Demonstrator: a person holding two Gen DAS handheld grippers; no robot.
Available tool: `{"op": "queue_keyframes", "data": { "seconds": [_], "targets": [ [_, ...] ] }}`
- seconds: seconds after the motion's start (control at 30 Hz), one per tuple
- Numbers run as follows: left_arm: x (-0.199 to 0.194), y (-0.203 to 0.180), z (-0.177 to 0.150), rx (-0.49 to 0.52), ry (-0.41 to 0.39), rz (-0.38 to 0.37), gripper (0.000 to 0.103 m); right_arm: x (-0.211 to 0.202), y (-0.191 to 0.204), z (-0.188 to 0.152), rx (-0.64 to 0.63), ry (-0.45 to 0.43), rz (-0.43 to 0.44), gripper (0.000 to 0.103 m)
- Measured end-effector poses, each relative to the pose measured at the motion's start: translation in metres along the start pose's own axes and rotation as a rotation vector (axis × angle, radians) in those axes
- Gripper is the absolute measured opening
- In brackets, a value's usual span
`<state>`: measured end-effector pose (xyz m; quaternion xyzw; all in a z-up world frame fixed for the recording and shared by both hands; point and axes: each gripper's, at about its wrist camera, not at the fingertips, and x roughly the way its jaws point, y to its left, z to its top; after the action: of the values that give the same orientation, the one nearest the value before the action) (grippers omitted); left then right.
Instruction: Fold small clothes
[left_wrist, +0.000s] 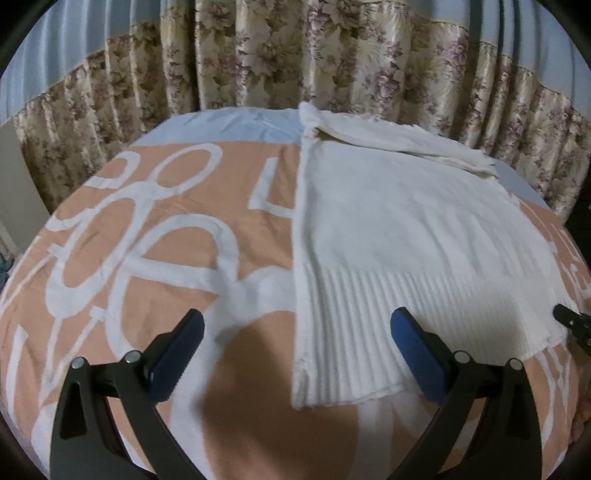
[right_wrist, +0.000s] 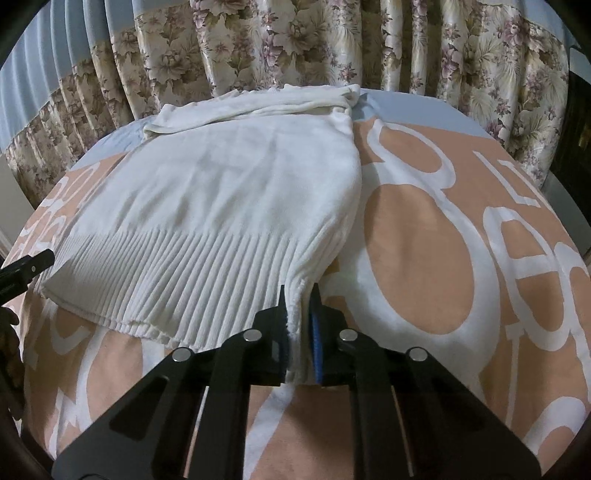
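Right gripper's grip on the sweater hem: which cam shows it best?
Right wrist view: the right gripper is shut on the white sweater's ribbed hem corner, fabric bunched between its pads. The left wrist view catches only its black tip at the sweater's right edge, grip unreadable.

Open bedspread (left_wrist: 147, 258) beside sweater (left_wrist: 388, 229); curtain (left_wrist: 258, 55) close behind.

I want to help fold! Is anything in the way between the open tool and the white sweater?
Nothing visible is. The left tool hangs open right over the near hem corner of the white sweater, with only the peach bedspread below. The right tool already pinches the other hem corner.
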<state>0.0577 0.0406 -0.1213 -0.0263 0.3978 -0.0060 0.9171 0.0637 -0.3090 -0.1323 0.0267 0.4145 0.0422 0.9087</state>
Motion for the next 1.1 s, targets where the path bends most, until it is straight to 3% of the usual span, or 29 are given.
{"op": "queue_keyframes", "data": {
  "seconds": [0.17,0.23,0.27,0.3,0.4,0.43,0.57,0.8,1.1],
  "targets": [
    [0.006,-0.013,-0.004,0.033,0.042,-0.05,0.099,0.001,-0.002,0.0,0.011,0.002,0.008,0.011],
    [0.009,-0.018,-0.004,0.058,0.062,-0.063,0.069,0.001,-0.004,0.0,0.018,0.002,0.013,0.012],
    [0.01,-0.02,-0.005,0.068,0.065,-0.06,0.066,0.001,-0.004,0.0,0.022,0.003,0.016,0.012],
    [0.009,-0.022,-0.005,0.075,0.058,-0.07,0.049,0.001,-0.005,0.001,0.024,0.003,0.018,0.012],
    [0.006,-0.026,-0.006,0.089,0.048,-0.098,0.031,0.001,-0.005,0.001,0.029,0.005,0.021,0.013],
    [0.005,-0.026,-0.006,0.085,0.044,-0.107,0.021,0.001,-0.005,0.001,0.027,0.004,0.02,0.013],
    [0.004,-0.022,-0.006,0.068,0.038,-0.115,0.014,0.001,-0.005,0.001,0.03,0.003,0.023,0.013],
    [0.003,-0.021,-0.005,0.059,0.034,-0.118,0.012,0.0,-0.005,0.002,0.022,0.002,0.025,0.01],
    [-0.017,-0.02,-0.024,0.124,0.022,-0.116,0.009,-0.016,-0.002,-0.013,0.02,0.003,0.062,0.005]
  ]
}}
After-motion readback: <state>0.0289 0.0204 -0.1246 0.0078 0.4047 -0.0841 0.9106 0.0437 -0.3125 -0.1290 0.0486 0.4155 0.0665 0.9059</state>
